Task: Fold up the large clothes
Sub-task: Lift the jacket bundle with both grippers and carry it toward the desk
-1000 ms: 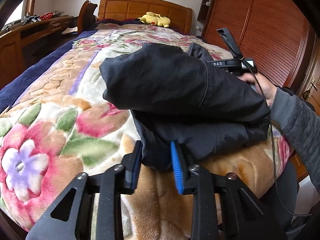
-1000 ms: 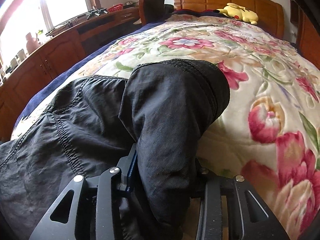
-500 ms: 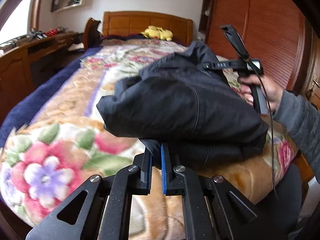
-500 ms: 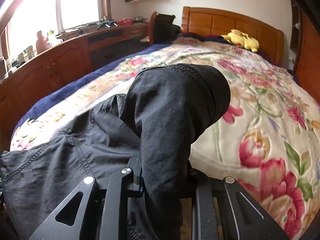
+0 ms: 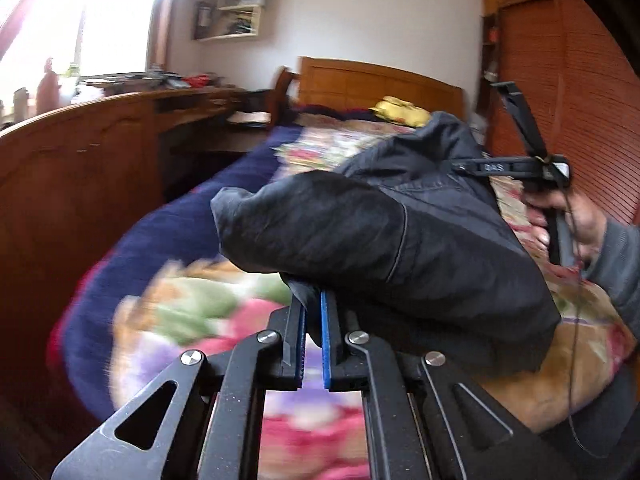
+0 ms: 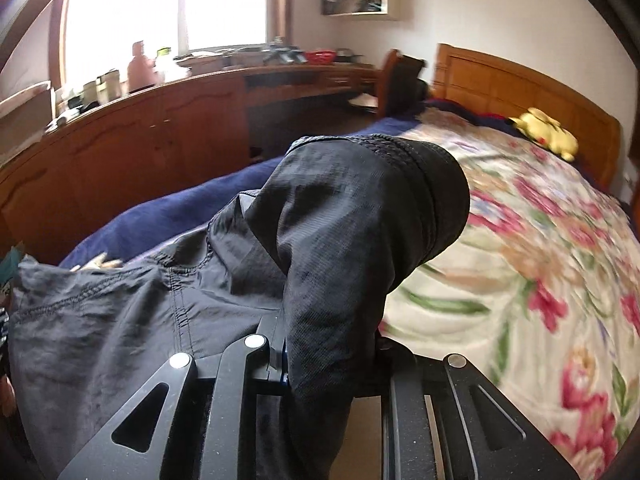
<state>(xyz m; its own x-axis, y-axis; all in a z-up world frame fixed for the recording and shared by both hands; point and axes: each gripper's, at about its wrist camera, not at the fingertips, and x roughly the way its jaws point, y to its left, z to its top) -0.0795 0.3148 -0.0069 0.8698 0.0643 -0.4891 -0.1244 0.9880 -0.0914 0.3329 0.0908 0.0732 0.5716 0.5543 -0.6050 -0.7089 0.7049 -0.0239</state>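
While my left claw (image 5: pixel 313 322) sits clenched on a lower edge of the dark jacket (image 5: pixel 384 236), its blue pads (image 5: pixel 325 344) nearly meeting with a thin fold pinched between them, the garment hangs bunched above the floral blanket (image 5: pixel 192 304) on the bed. My right claw (image 6: pixel 326 344) grips another part of the jacket (image 6: pixel 352 216) (fabric drapes over the fingers, hiding the tips), and the cloth rises in a hump ahead of it. A yellow plush toy (image 6: pixel 550 132) lies near the wooden headboard (image 6: pixel 516 84). My right hand (image 5: pixel 576 220) shows at the left camera's edge, holding its handle.
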